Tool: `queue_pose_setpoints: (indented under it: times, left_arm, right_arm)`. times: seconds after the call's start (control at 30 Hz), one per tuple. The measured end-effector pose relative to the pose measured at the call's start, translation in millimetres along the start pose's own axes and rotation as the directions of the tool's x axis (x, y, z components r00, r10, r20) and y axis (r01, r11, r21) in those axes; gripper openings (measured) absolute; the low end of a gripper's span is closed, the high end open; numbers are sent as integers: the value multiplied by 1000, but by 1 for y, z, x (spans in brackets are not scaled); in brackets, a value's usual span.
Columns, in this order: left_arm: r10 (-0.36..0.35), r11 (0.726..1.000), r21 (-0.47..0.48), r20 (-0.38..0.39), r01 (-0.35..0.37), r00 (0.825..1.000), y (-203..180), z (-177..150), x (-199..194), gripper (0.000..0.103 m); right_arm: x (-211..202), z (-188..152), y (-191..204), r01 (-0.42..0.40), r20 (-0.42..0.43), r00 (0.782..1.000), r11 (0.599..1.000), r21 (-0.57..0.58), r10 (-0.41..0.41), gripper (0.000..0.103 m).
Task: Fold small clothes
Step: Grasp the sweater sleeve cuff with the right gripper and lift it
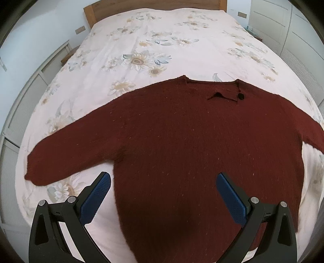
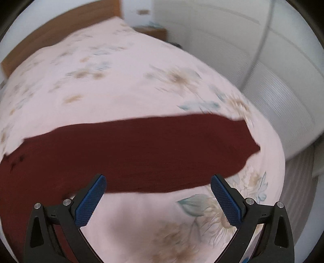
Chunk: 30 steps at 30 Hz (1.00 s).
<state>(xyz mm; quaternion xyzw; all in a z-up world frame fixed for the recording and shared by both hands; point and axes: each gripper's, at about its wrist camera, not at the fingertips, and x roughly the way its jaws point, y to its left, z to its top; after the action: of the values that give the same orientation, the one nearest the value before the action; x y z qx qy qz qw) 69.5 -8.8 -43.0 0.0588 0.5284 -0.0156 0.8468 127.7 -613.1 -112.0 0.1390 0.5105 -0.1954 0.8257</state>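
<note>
A dark red knitted sweater [image 1: 174, 137] lies flat on the bed, front up, neck away from me, both sleeves spread out. Its left sleeve [image 1: 66, 153] reaches toward the left bed edge. My left gripper [image 1: 163, 179] is open and empty, hovering above the sweater's lower body near its left side. In the right wrist view the sweater's right sleeve [image 2: 154, 149] stretches across the frame, cuff at the right. My right gripper [image 2: 158, 181] is open and empty just above the sleeve's near edge. The right wrist view is blurred.
The bed has a pale pink floral cover [image 1: 154, 44] and a wooden headboard [image 1: 154, 4]. White wardrobe doors [image 2: 253, 60] stand to the right of the bed, with a small nightstand [image 2: 151, 31] by the headboard.
</note>
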Motion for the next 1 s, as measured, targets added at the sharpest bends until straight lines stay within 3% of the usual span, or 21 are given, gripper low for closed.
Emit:
queue_pose_setpoints:
  times: [0.17, 0.3, 0.5, 0.53, 0.6, 0.67, 0.73, 0.87, 1.0]
  left_arm:
    - [18, 1000, 25, -18, -17, 1000, -2, 8, 17, 102]
    - [26, 1000, 18, -33, -25, 999, 2, 10, 30, 102]
    - [26, 999, -21, -60, -27, 998, 13, 8, 44, 102]
    - [26, 999, -23, -64, -28, 998, 14, 8, 45, 102]
    - [22, 999, -28, -71, -25, 997, 15, 7, 46, 102]
    - [17, 999, -28, -76, -19, 997, 16, 6, 46, 102]
    - [5, 1000, -21, -76, -7, 997, 17, 4, 47, 102]
    - [-26, 999, -35, -78, 24, 997, 18, 3, 47, 102]
    - [-23, 998, -52, -71, 20, 997, 22, 2, 44, 102]
  right_arm:
    - [48, 1, -50, 30, -76, 997, 972, 235, -13, 103]
    - [78, 1, -73, 51, -127, 992, 945, 323, -10, 103]
    - [102, 4, -90, 2, -151, 986, 906, 422, 68, 102]
    - [101, 6, -90, -3, -143, 987, 905, 425, 70, 99]
    - [99, 11, -91, 3, -141, 988, 910, 414, 60, 76]
    - [95, 18, -93, -15, -127, 989, 915, 403, 72, 34]
    - [91, 25, -93, -39, -128, 987, 921, 387, 96, 18]
    - [62, 41, -72, -26, -71, 996, 959, 281, 48, 15]
    - [16, 47, -40, -103, 35, 995, 977, 185, 98, 15]
